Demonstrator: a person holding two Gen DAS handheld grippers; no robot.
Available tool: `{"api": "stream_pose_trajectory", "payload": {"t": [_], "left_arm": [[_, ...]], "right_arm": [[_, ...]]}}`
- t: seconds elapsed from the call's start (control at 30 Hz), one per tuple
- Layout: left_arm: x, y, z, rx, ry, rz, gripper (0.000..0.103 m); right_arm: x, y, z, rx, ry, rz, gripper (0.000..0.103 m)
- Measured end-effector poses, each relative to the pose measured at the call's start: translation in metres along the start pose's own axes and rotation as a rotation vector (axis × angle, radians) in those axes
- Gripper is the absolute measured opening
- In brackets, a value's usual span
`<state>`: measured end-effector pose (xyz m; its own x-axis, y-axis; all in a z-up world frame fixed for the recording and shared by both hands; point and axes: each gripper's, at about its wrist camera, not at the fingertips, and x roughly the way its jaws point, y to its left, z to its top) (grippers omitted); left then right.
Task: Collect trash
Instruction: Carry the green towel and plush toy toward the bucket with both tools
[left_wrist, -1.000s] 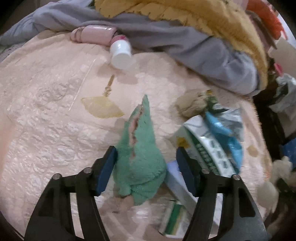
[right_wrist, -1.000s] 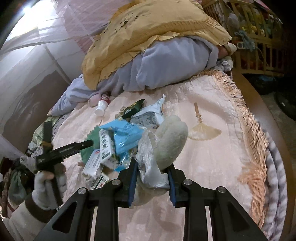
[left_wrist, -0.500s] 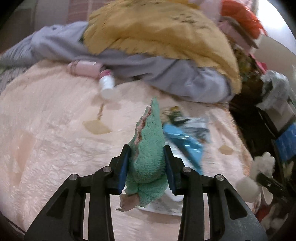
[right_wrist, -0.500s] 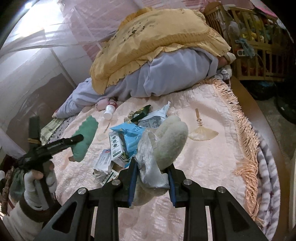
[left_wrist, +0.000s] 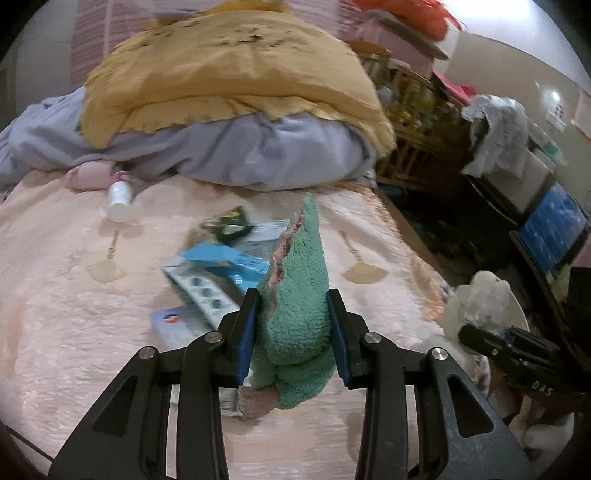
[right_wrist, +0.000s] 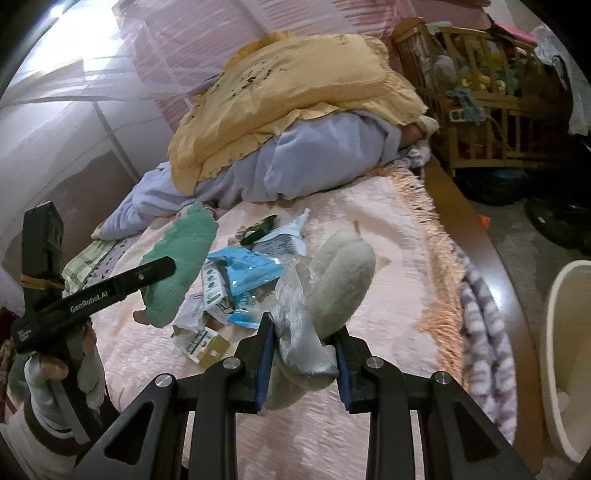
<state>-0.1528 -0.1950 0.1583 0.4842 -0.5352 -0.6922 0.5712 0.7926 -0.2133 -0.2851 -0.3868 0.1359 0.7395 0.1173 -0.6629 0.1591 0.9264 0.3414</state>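
Note:
My left gripper is shut on a green fuzzy sock, which hangs clear above the bed. The right wrist view shows this gripper at the left with the green sock, a gloved hand below it. My right gripper is shut on a cream fuzzy sock and a crinkled clear wrapper. On the pink bedspread lies a litter pile: a blue packet, small boxes and a dark green wrapper.
A yellow pillow rests on a grey blanket at the head of the bed. A white bottle lies near them. A white bin stands on the floor to the right. A wooden crib stands beyond.
My left gripper closed on the green sock and lifted it up off the bed, swinging right. My right gripper rose slightly, still holding the cream sock and wrapper.

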Motion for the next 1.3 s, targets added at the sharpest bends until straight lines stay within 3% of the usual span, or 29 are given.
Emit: {"api": "stream_pose_trajectory", "payload": {"t": [0.37,0.7,1.3], "left_arm": [[0.021,-0.081,-0.002,0.104,0.033,-0.094,0.034],[0.046,-0.132,-0.001,0.154,0.071,-0.156,0.034],[0.080,-0.230,-0.004,0.247,0.142,-0.290,0.034]], "right_arm": [[-0.029,-0.047,-0.011,0.076,-0.018,-0.067,0.028],[-0.052,-0.095,-0.018,0.150,-0.031,-0.147,0.028],[-0.107,-0.174,-0.029,0.257,-0.076,-0.376,0.028]]}}
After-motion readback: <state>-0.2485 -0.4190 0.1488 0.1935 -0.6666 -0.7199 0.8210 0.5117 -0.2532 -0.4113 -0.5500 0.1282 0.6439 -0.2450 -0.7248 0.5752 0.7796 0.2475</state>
